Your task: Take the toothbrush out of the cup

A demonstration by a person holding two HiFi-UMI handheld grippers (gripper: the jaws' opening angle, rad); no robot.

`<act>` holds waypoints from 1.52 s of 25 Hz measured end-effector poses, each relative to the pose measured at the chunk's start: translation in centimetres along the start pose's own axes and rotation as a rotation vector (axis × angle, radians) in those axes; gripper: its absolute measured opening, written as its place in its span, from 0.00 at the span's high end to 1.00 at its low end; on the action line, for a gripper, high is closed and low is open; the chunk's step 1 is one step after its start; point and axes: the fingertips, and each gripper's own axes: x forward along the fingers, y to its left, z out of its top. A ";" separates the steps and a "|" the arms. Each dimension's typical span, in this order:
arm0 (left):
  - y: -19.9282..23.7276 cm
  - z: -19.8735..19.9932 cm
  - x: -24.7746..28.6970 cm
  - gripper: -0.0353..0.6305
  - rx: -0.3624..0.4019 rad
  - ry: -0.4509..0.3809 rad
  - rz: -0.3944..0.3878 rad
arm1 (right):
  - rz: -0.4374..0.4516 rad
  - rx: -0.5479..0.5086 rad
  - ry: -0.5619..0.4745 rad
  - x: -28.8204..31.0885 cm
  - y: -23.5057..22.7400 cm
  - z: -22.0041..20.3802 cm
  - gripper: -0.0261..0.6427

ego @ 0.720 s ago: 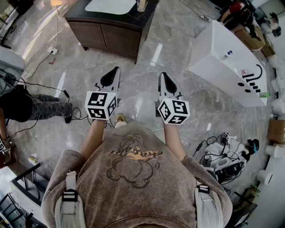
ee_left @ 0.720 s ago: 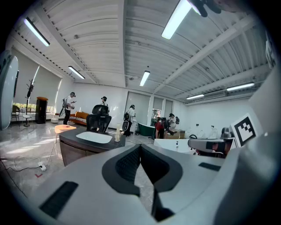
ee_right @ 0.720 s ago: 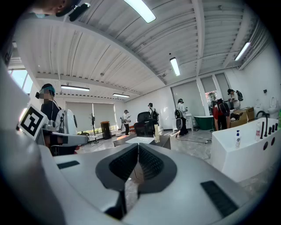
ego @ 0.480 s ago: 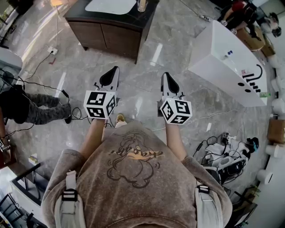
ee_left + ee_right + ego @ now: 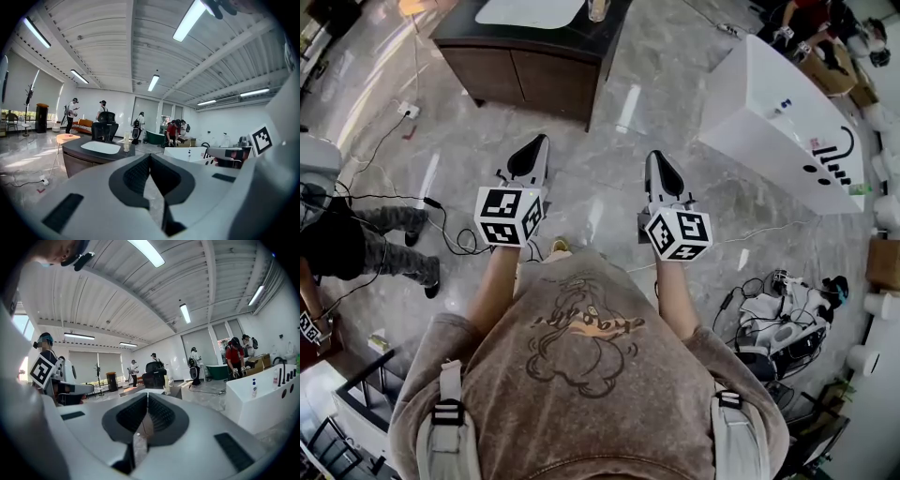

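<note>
A clear cup (image 5: pixel 598 9) stands on the dark vanity cabinet (image 5: pixel 534 70) at the far edge of the head view, beside a white basin (image 5: pixel 530 11). The left gripper view shows the cup (image 5: pixel 126 142) small on that counter, and it appears again in the right gripper view (image 5: pixel 166 384). A toothbrush in it is too small to make out. My left gripper (image 5: pixel 540 141) and right gripper (image 5: pixel 655 156) are held side by side over the marble floor, well short of the cabinet. Both point roughly level toward it, shut and with nothing in them (image 5: pixel 150 157) (image 5: pixel 147 396).
A long white block (image 5: pixel 778 122) with bottles on it stands at the right. Cables (image 5: pixel 384 178) trail over the floor at the left, beside a person's legs (image 5: pixel 389 253). A heap of equipment (image 5: pixel 778 319) lies at the lower right. Several people stand far across the hall.
My right gripper has drifted slightly to the right. The person at the left has shifted their legs. Both grippers stay shut.
</note>
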 end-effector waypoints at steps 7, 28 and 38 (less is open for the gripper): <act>2.5 0.3 0.3 0.92 0.025 -0.007 -0.066 | -0.018 -0.002 0.001 1.3 1.5 -1.2 0.93; 6.5 2.4 9.4 0.92 0.009 0.009 -0.069 | -0.010 0.012 0.007 10.0 -2.2 0.5 0.93; 8.3 4.0 16.5 0.92 0.012 0.031 -0.070 | -0.008 0.041 -0.003 16.4 -6.1 1.9 0.93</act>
